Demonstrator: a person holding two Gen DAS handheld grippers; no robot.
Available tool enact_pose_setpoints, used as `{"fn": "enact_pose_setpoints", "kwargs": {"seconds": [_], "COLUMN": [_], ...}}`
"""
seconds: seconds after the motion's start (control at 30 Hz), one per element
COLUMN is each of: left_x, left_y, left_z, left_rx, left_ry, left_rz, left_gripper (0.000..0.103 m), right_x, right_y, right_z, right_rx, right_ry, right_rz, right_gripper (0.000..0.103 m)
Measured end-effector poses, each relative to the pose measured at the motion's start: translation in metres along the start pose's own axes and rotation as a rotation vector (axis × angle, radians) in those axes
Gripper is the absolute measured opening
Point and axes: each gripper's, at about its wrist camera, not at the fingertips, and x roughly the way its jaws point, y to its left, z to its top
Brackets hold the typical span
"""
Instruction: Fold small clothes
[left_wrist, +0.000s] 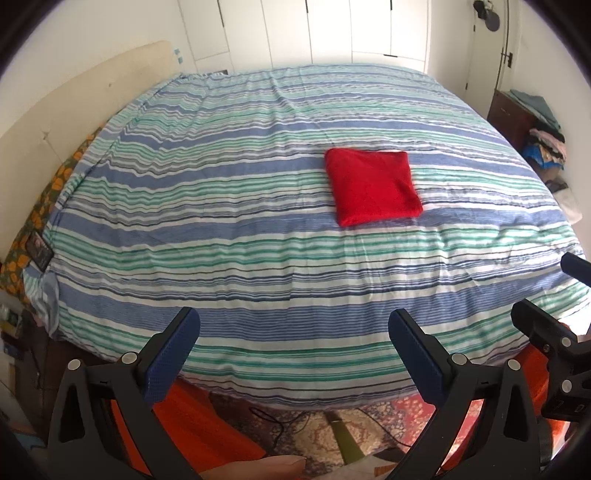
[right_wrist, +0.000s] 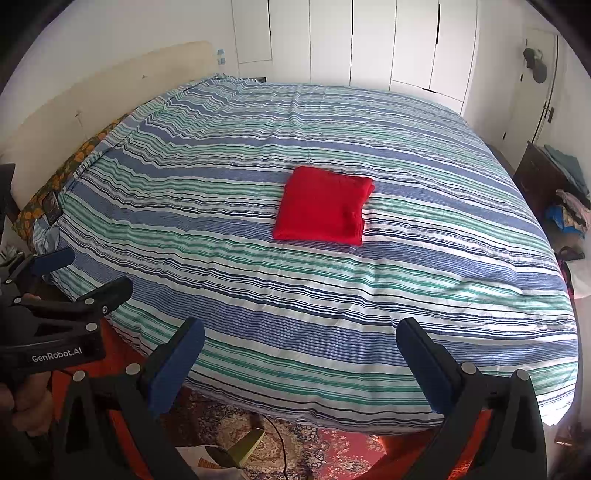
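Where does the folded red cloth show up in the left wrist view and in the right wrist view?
Left wrist view: the folded red cloth lies right of centre, in the upper half, on the striped blue, green and white bedspread.
Right wrist view: it lies near the centre, slightly above the middle.
Shared landmark: the beige headboard, along the left edge in both views.

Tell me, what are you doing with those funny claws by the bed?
A person is folding small clothes with a gripper in each hand. The red cloth already lies folded into a neat square on the striped bed. Nobody is touching it now. The left gripper and the right gripper are both open and empty, held back near the bed's edge, well away from the cloth.
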Motion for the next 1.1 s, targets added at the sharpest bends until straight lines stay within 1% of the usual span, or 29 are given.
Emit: {"fn": "enact_pose_setpoints", "kwargs": {"seconds": [0.57, 0.87, 1.03, 1.1], "left_x": [0.0012, 0.0044, 0.0023, 0.0004], "left_y": [-0.0045, -0.0056, -0.0035, -0.0040], "left_z": [-0.0013, -0.0008, 0.0003, 0.0006], "left_rx": [0.019, 0.023, 0.018, 0.022], "left_ry": [-0.011, -0.004, -0.017, -0.025], "left_rz": [0.023, 0.023, 0.007, 0.014], "left_gripper": [0.102, 0.102, 0.102, 0.102], "right_x": [-0.0012, -0.0016, 0.0011, 0.0018], "right_y": [-0.0007, 0.0014, -0.0005, -0.0014], "right_z": [0.0024, 0.0016, 0.0012, 0.0018], "right_rx": [-0.012, -0.012, -0.014, -0.010], "right_ry": [0.004, 0.000, 0.002, 0.004], "right_rz": [-0.066, -0.068, -0.074, -0.071], "right_gripper": [0.102, 0.102, 0.102, 0.102]}}
